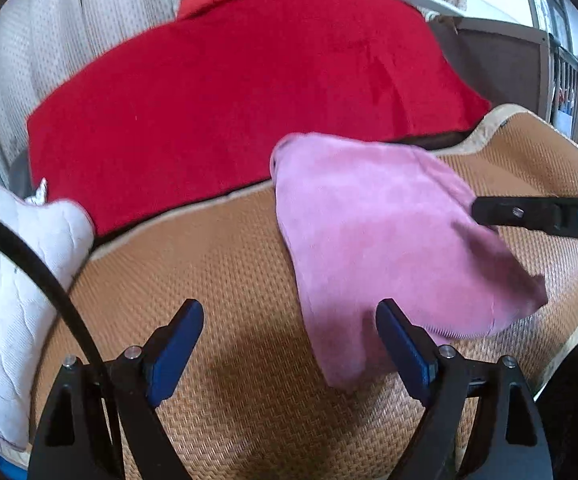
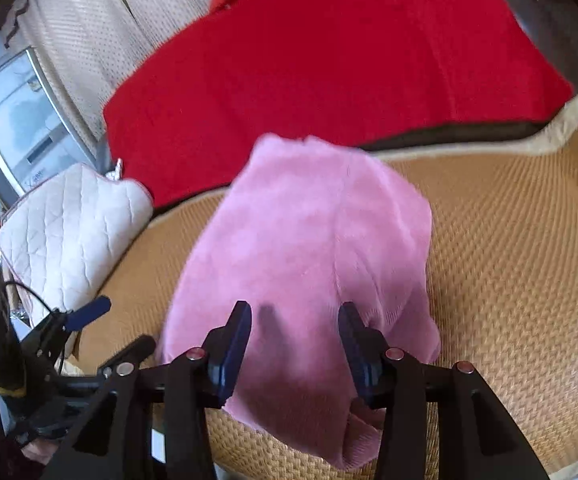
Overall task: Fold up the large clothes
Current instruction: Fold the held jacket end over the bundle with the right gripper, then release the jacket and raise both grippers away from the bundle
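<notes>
A pink fleece garment (image 1: 373,236) lies bunched and partly folded on a woven tan mat (image 1: 209,264); it also shows in the right wrist view (image 2: 313,248). My left gripper (image 1: 289,320) is open and empty, its blue pads over the mat at the garment's near left edge. My right gripper (image 2: 295,320) is open and hovers over the garment's near part, with nothing between the pads. One right finger (image 1: 529,216) reaches in from the right over the garment. The left gripper also shows at the left of the right wrist view (image 2: 89,312).
A red blanket (image 1: 249,92) covers the bed behind the mat (image 2: 509,240). A white quilted pillow (image 1: 9,280) lies at the left, also in the right wrist view (image 2: 73,232). Beige curtains (image 1: 69,32) hang behind. A dark cabinet (image 1: 501,64) stands at the far right.
</notes>
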A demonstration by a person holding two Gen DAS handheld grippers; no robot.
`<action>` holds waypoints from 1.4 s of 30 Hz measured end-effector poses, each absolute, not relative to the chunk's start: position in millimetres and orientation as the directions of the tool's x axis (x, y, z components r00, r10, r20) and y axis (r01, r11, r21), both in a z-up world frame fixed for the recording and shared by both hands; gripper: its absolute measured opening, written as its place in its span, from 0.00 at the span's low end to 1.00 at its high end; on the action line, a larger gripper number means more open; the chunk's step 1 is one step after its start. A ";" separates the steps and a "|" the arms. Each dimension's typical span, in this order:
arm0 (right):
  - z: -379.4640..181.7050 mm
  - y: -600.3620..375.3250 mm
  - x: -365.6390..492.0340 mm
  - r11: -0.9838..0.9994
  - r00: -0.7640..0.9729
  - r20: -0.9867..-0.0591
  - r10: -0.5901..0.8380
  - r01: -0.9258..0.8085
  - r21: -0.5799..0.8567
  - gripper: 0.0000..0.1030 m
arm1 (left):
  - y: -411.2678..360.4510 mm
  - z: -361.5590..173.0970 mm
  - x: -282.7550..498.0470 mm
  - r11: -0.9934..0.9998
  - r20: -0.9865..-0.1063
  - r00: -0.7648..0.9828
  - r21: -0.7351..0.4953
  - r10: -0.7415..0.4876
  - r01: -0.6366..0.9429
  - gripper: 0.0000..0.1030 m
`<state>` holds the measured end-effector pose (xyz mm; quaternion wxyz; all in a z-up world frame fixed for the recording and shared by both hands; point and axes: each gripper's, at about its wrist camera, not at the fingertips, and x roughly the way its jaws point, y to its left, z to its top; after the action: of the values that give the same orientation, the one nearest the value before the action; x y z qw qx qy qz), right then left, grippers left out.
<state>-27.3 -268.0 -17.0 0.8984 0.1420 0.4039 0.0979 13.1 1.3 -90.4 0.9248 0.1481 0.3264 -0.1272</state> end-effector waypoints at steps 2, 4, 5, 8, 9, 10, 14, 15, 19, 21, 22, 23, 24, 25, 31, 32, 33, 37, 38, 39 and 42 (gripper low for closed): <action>-12.2 -268.1 -18.1 0.944 0.662 -0.697 0.275 -0.048 0.327 0.47 | -1.5 -88.1 16.7 0.926 -0.635 0.760 0.191 -0.138 0.327 0.86; -13.9 -269.3 -7.8 0.942 0.659 -0.701 0.272 -0.035 0.333 0.47 | -3.4 -91.8 23.4 0.927 -0.643 0.754 0.187 -0.135 0.325 0.86; -20.2 -270.7 2.0 0.940 0.642 -0.716 0.274 -0.021 0.340 0.47 | -4.7 -94.9 27.4 0.927 -0.649 0.750 0.189 -0.128 0.323 0.86; -57.6 -276.6 30.5 0.936 0.554 -0.788 0.269 0.044 0.350 0.47 | -10.2 -111.2 42.0 0.924 -0.688 0.719 0.206 -0.098 0.323 0.86; -68.9 -278.1 35.8 0.933 0.538 -0.797 0.274 0.051 0.356 0.47 | -11.4 -114.7 45.2 0.925 -0.698 0.708 0.194 -0.104 0.327 0.86; -72.8 -282.3 36.5 0.926 0.552 -0.786 0.279 0.063 0.373 0.48 | -10.8 -114.7 46.2 0.928 -0.698 0.708 0.186 -0.106 0.322 0.86; -64.1 -291.8 28.7 0.910 0.563 -0.769 0.302 0.070 0.408 0.49 | -10.5 -112.4 46.5 0.929 -0.691 0.718 0.201 -0.090 0.310 0.86; -60.6 -292.4 25.2 0.911 0.566 -0.768 0.300 0.070 0.407 0.50 | -10.4 -111.7 45.6 0.931 -0.691 0.718 0.202 -0.085 0.305 0.86; -36.0 -291.5 0.4 0.915 0.595 -0.747 0.297 0.046 0.401 0.51 | -7.2 -97.7 31.3 0.939 -0.676 0.734 0.210 -0.061 0.271 0.86; -18.6 -290.7 -20.5 0.924 0.619 -0.734 0.280 0.033 0.380 0.57 | -4.4 -87.9 18.0 0.945 -0.657 0.752 0.211 -0.054 0.251 0.86; -9.8 -290.0 -28.7 0.928 0.632 -0.725 0.275 0.023 0.372 0.58 | -2.3 -81.2 10.3 0.949 -0.648 0.760 0.206 -0.052 0.241 0.86; -0.1 -287.6 -37.9 0.933 0.648 -0.713 0.268 0.009 0.360 0.61 | -1.2 -76.5 4.7 0.951 -0.641 0.766 0.204 -0.050 0.233 0.86; 9.8 -285.2 -46.6 0.939 0.664 -0.702 0.258 0.000 0.345 0.62 | 0.2 -70.2 -1.8 0.953 -0.633 0.773 0.206 -0.045 0.224 0.86; 20.5 -283.6 -57.0 0.945 0.683 -0.688 0.243 -0.007 0.327 0.63 | 2.0 -61.4 -11.1 0.954 -0.616 0.787 0.214 -0.036 0.211 0.86; 81.2 -272.1 -109.0 0.973 0.774 -0.613 0.162 -0.020 0.232 0.66 | 16.1 -10.2 -57.8 0.966 -0.513 0.858 0.214 -0.016 0.146 0.90; 87.2 -270.7 -115.9 0.973 0.778 -0.607 0.158 -0.019 0.229 0.66 | 18.8 -2.8 -64.9 0.968 -0.499 0.867 0.208 -0.018 0.140 0.90; 93.9 -268.9 -125.0 0.974 0.781 -0.605 0.157 -0.020 0.228 0.66 | 21.3 3.8 -70.5 0.970 -0.485 0.874 0.202 -0.020 0.134 0.90; 112.3 -258.2 -150.7 0.979 0.784 -0.603 0.146 -0.026 0.203 0.66 | 30.1 31.2 -98.8 0.976 -0.438 0.899 0.191 -0.012 0.107 0.93; 114.7 -255.6 -154.8 0.980 0.785 -0.602 0.145 -0.029 0.199 0.66 | 31.7 36.4 -104.4 0.977 -0.427 0.904 0.190 -0.010 0.100 0.93; 118.5 -252.5 -160.6 0.980 0.786 -0.601 0.147 -0.034 0.196 0.66 | 33.8 43.3 -112.1 0.978 -0.414 0.910 0.189 -0.007 0.093 0.94; 125.5 -245.0 -174.5 0.982 0.785 -0.600 0.154 -0.053 0.183 0.66 | 38.1 56.7 -126.0 0.979 -0.384 0.923 0.184 -0.009 0.087 0.98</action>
<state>-174.5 -245.0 125.5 0.9415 0.0781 0.3233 0.0551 -126.0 38.1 56.7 0.9755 0.0993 0.1945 -0.0245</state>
